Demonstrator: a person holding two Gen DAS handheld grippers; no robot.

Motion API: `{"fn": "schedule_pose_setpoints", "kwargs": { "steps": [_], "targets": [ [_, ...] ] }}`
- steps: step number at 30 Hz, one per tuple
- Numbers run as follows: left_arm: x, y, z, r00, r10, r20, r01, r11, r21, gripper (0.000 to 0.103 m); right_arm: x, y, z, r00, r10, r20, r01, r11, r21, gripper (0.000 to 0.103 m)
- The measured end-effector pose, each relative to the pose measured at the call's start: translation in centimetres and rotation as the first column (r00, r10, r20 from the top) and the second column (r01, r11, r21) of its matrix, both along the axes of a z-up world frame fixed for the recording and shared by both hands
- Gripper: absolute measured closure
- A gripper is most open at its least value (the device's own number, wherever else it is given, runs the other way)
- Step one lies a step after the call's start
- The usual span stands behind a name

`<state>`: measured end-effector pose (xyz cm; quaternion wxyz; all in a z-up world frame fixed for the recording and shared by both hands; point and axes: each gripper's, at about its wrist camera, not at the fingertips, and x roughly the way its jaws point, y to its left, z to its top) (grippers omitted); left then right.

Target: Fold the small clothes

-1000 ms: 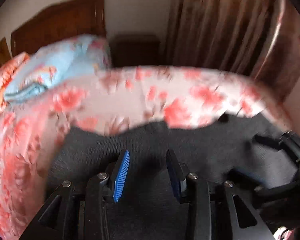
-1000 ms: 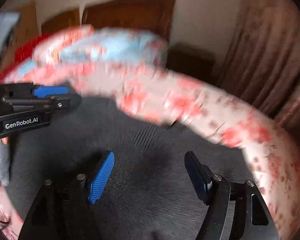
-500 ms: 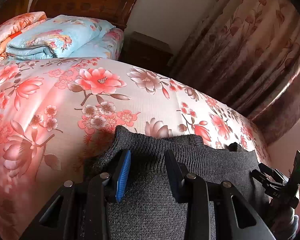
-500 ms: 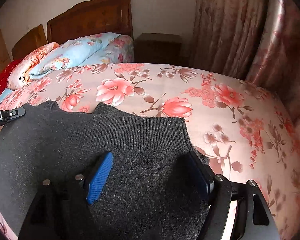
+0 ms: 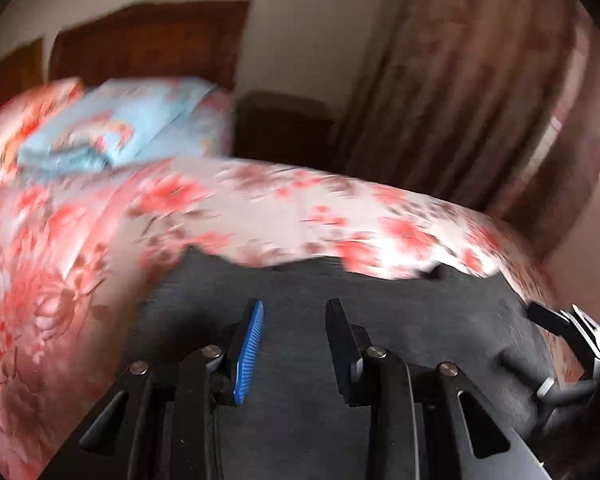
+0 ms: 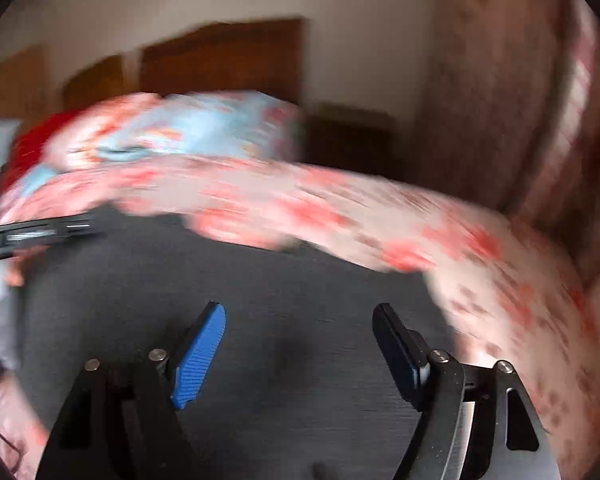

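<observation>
A dark grey knitted garment (image 5: 380, 308) lies spread on the floral bedspread (image 5: 80, 248); it also fills the lower part of the right wrist view (image 6: 284, 300). My left gripper (image 5: 294, 312) is open above the garment, its blue-padded fingers (image 5: 250, 344) apart with nothing between them. My right gripper (image 6: 300, 320) is open wide above the garment and empty. The right gripper shows at the right edge of the left wrist view (image 5: 560, 332); the left gripper shows at the left edge of the right wrist view (image 6: 36, 232). Both views are motion-blurred.
A folded light-blue floral quilt (image 5: 112, 128) and a pink pillow (image 5: 24, 120) lie at the head of the bed by a wooden headboard (image 5: 152, 40). A dark nightstand (image 5: 284, 128) and brown floral curtains (image 5: 480, 92) stand behind the bed.
Both grippers have moved, and the views have gone from sharp to blurred. The garment's far edge now sits farther ahead of the fingers. Both stay open.
</observation>
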<state>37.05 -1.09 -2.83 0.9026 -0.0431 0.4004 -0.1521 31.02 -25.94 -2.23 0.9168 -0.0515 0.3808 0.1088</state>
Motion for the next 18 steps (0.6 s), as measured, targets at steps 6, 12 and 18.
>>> {"fn": "schedule_pose_setpoints", "kwargs": {
  "steps": [6, 12, 18],
  "targets": [
    [-1.3, -3.0, -2.6, 0.998, -0.051, -0.038, 0.056, 0.984, 0.169, 0.069, -0.2, 6.3, -2.8, 0.989, 0.125, -0.076, -0.133, 0.983, -0.123, 0.0],
    [-2.5, 2.1, -3.0, 1.0, -0.002, -0.03, 0.005, 0.994, 0.106, 0.069, -0.7, -1.3, -3.0, 0.993, -0.077, -0.089, 0.073, 0.996, -0.048, 0.0],
    [-3.9, 2.9, -3.5, 0.998, -0.027, 0.054, 0.017, 0.984, 0.179, 0.069, -2.0, -7.8, -3.3, 0.977, -0.187, -0.103, 0.196, 0.978, 0.075, 0.0]
  ]
}}
